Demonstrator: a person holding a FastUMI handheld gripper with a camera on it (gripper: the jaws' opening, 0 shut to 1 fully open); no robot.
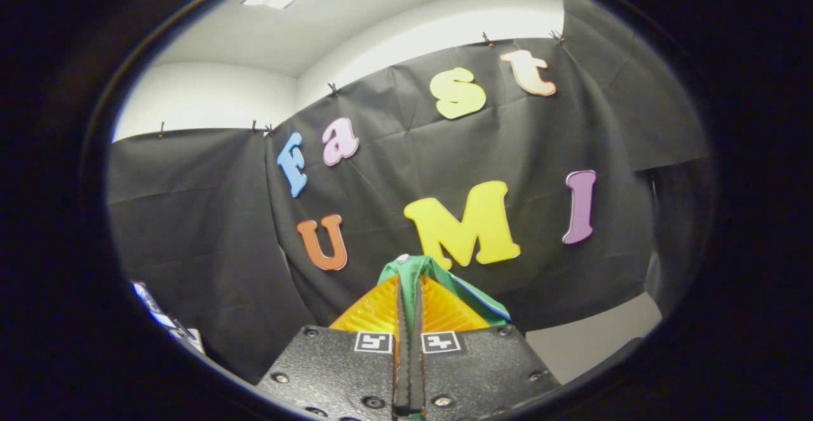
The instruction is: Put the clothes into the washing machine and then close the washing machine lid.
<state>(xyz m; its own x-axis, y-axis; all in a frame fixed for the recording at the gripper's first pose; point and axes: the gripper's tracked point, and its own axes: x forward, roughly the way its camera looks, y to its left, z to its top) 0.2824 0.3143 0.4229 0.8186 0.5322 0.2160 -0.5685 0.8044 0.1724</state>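
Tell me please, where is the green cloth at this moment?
In the gripper view, the green cloth is pinched between the tips of the gripper, whose fingers are closed on it. It is lifted in front of the black cloth wall, draping over to the right.

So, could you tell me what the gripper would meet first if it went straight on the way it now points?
Probably the black cloth wall. The gripper is shut on a green garment pinched between its fingers, and beyond that cloth nothing else stands in line before the wall, though how far off the wall is remains unclear.
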